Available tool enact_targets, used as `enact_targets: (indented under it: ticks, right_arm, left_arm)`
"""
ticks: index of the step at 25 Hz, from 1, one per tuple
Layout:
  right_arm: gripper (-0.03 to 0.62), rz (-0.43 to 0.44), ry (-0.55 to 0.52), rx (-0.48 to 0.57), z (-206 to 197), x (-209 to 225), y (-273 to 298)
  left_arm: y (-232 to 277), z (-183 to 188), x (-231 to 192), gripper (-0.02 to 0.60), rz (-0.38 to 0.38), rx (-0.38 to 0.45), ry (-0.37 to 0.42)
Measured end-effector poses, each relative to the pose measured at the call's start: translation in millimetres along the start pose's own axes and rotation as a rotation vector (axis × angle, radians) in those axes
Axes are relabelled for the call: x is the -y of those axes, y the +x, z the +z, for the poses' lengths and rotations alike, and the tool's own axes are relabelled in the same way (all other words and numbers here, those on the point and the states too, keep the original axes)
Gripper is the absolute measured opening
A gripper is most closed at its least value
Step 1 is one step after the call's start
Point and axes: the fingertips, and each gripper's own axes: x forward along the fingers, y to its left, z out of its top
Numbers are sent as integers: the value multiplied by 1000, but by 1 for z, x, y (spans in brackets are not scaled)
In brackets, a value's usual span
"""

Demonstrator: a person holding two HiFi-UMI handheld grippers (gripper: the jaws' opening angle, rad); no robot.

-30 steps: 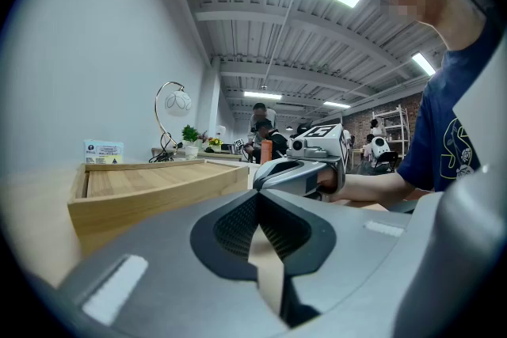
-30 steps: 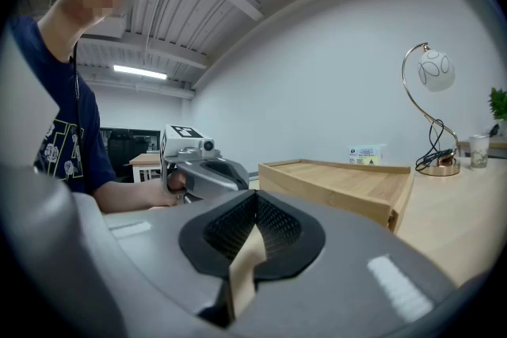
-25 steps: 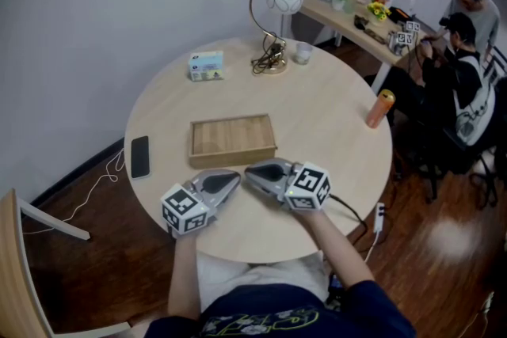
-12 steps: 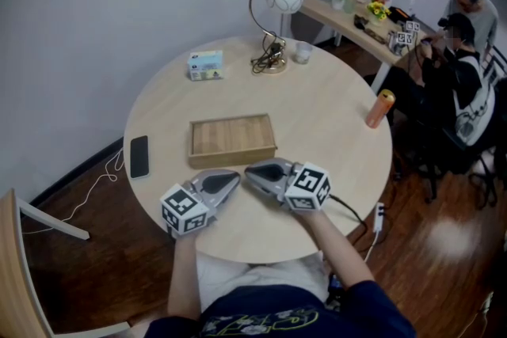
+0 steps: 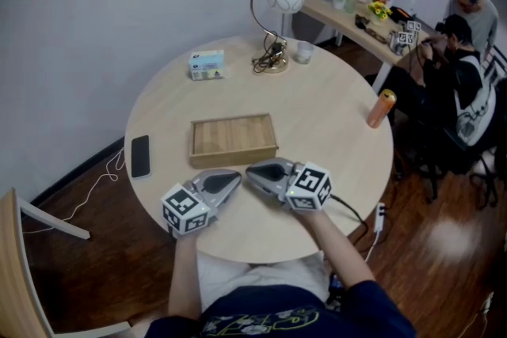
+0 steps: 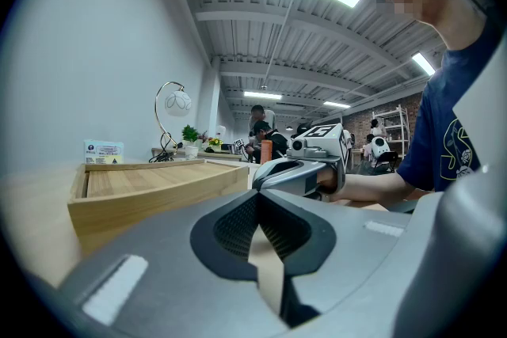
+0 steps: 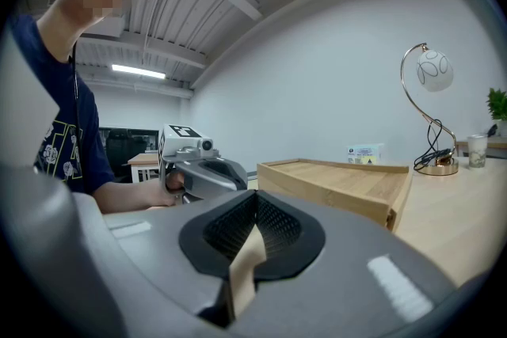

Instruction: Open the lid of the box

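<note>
box – lid flat, mid-table, just beyond both grippers | left gripper: jaws pressed together, holding nothing | right gripper: same (tips nearly meeting) | around – phone left of box; carton, lamp, cup far edge; orange can right, all well apart from box

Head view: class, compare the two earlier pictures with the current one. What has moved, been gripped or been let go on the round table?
Nothing visibly changed. The left gripper and the right gripper stay shut and empty at the near side of the table, tips close together, just short of the wooden box, which sits where it was, untouched.
</note>
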Motion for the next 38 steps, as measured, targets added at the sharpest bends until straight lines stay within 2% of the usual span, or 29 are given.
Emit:
enact_targets:
  ticks: [4, 6, 8, 10, 11, 13, 14, 16, 17, 18, 19, 21, 23, 25, 28, 29, 32, 33, 38]
  right_arm:
    - [-6, -5, 7, -11, -1, -1, 1]
    - [-6, -34, -60, -14, 1, -1, -2]
    - [-6, -79, -194, 95, 19, -2, -12]
    - [-5, -176, -251, 276, 51, 4, -38]
    - [-5, -248, -222, 339, 60, 16, -54]
    - [-3, -398, -89, 383, 59, 51, -82]
    - [-2, -455, -12, 373, 55, 68, -90]
    - [4, -517, 106, 330, 45, 97, -94]
    - [115, -526, 145, 315, 41, 106, -92]
    - [314, -526, 177, 307, 38, 113, -88]
    - [341, -521, 208, 298, 35, 117, -82]
    - [341, -490, 277, 262, 26, 120, -68]
    - [339, -452, 364, 229, 17, 123, -53]
    - [334, -439, 454, 220, 12, 128, -43]
    - [333, -435, 538, 208, 10, 136, -32]
    - [327, -433, 556, 209, 10, 138, -29]
    - [211, -479, 629, 209, 5, 150, -31]
    - [144, -493, 656, 210, 3, 155, -34]
    - [109, -543, 751, 259, -7, 173, -70]
  left_arm:
    - [-1, -1, -1, 2, 5, -2, -5]
    - [0, -2, -1, 2, 6, -6, -4]
    - [-2, 2, 0, 2, 7, 14, 12]
    - [-15, 18, 4, 2, 29, 119, 41]
    - [-27, 30, 4, 2, 67, 203, 49]
    - [-61, 53, -14, 2, 235, 352, 11]
    - [-80, 61, -32, 2, 350, 381, -29]
    - [-109, 67, -74, 3, 543, 327, -78]
    - [-115, 67, -92, 5, 583, 280, -90]
    - [-114, 66, -109, 86, 583, 251, -115]
    - [-110, 63, -123, 231, 565, 246, -158]
    - [-102, 49, -150, 241, 552, 232, -265]
    - [-92, 22, -169, 239, 568, 139, -356]
    - [-83, 6, -174, 235, 534, 86, -446]
    - [-75, 10, -166, 113, 466, 138, -555]
    - [-74, 11, -165, 100, 476, 145, -569]
    - [-74, 12, -166, 86, 524, 141, -589]
    - [-74, 12, -166, 81, 534, 137, -598]
    - [-77, 11, -167, 72, 567, 160, -629]
